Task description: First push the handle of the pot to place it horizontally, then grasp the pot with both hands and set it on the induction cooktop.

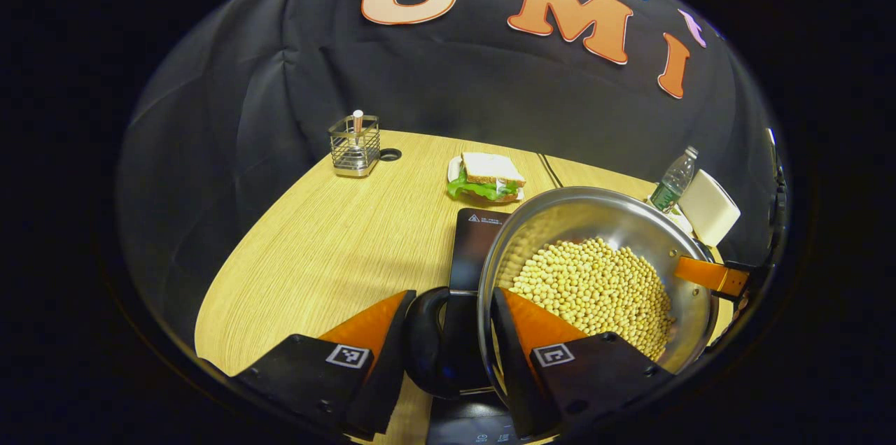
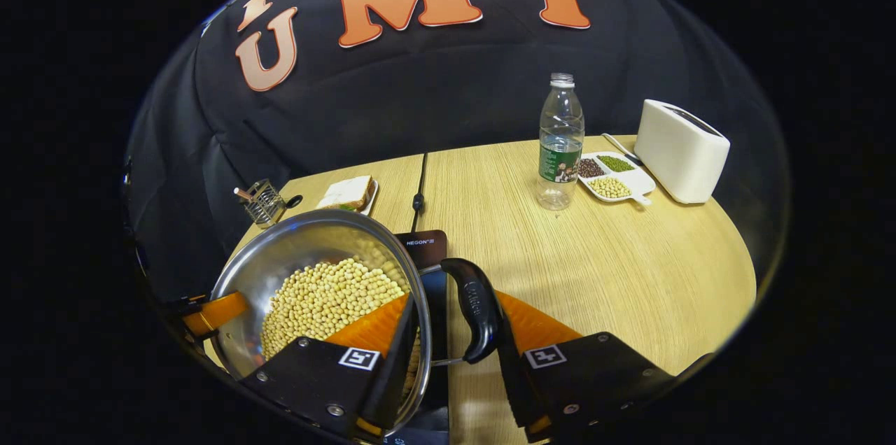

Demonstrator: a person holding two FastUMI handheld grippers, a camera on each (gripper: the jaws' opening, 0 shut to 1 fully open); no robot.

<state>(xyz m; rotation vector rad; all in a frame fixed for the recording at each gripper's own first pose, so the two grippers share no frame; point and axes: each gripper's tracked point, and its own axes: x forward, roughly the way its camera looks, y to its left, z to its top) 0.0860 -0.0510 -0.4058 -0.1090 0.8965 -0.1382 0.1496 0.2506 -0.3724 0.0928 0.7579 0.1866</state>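
A steel pot [image 1: 560, 214] [image 2: 294, 242] full of soybeans [image 1: 595, 284] [image 2: 322, 298] sits over the black induction cooktop [image 1: 476, 235] [image 2: 427, 242]; whether it rests on it I cannot tell. My left gripper [image 1: 451, 294] is shut on the pot's near side: one finger inside the wall, the other outside the black loop handle [image 1: 423, 340]. My right gripper [image 2: 455, 298] holds the opposite side the same way, the black handle [image 2: 476, 312] pressed against its outer finger. Each view also shows the other gripper across the pot [image 1: 707, 276] [image 2: 210, 312].
On the wooden table [image 1: 336, 235] [image 2: 595, 270] stand a sandwich on a plate [image 1: 490, 175] [image 2: 346, 193], a wire holder [image 1: 355, 144] [image 2: 262, 201], a water bottle [image 2: 560, 144] [image 1: 673, 179], a white toaster [image 2: 680, 150] [image 1: 708, 207] and a divided dish of beans [image 2: 612, 175].
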